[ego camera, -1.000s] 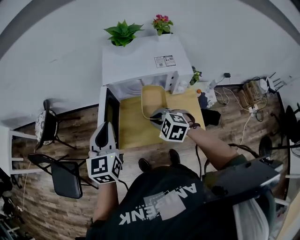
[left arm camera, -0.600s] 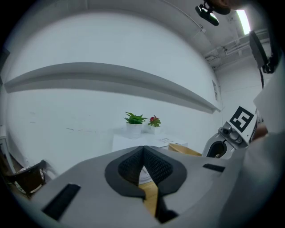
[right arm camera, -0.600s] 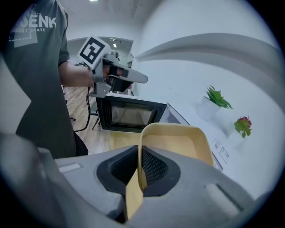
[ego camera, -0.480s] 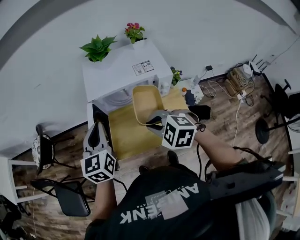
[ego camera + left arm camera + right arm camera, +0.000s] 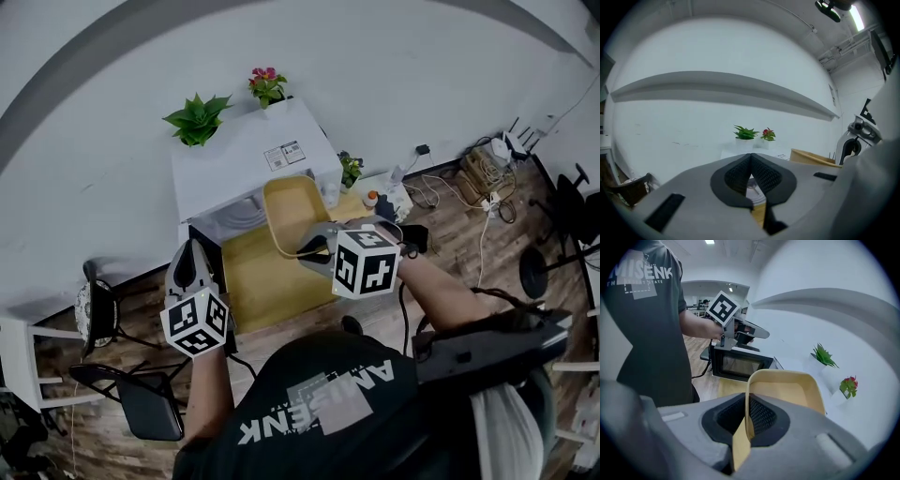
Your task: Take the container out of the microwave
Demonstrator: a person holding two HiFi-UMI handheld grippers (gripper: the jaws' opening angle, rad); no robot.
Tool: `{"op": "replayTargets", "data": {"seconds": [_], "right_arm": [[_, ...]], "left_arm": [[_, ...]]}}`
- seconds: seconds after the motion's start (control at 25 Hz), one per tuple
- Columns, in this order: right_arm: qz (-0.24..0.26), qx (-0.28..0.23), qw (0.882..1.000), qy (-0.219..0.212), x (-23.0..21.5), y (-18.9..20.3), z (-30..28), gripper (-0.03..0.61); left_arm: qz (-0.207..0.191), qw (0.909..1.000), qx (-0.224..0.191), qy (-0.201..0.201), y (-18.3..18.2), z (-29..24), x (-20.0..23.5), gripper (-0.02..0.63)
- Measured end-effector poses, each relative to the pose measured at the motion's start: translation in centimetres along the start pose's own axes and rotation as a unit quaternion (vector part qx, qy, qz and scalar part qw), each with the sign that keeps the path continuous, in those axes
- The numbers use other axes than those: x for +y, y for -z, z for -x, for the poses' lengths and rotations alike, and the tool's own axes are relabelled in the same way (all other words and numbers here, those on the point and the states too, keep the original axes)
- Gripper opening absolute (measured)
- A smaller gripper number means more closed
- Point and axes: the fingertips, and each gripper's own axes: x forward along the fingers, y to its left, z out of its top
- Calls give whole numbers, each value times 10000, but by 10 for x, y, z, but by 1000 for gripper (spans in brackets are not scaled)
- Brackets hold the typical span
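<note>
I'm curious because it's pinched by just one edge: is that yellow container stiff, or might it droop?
Probably stiff: the container shows no sag though the right gripper clamps only its near rim. Likely light: nothing shows inside it. It could tilt, being held off-centre.

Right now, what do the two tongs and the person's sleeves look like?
Both the left tongs and right tongs have pale grey, pointed shells with black dimpled pads. Each carries a white cube printed with black square markers. The person wears a dark short-sleeved T-shirt with pale lettering.
</note>
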Motion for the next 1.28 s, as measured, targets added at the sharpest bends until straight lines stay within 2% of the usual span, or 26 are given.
{"op": "replayTargets", "data": {"seconds": [0.4,0.8,1.28], "right_arm": [[200,-52,9996,-211,-13,4,7,20],[207,-57,9980,-597,-3,5,5,20],[127,-166,9981,-580,-8,2,5,18]], "left_arm": [[-9,9994,-29,-346,-7,8,0,2],[117,9995,-52,-305,-10,19,-14,2],[-1,9992,124,-383,-2,19,-14,2]]}}
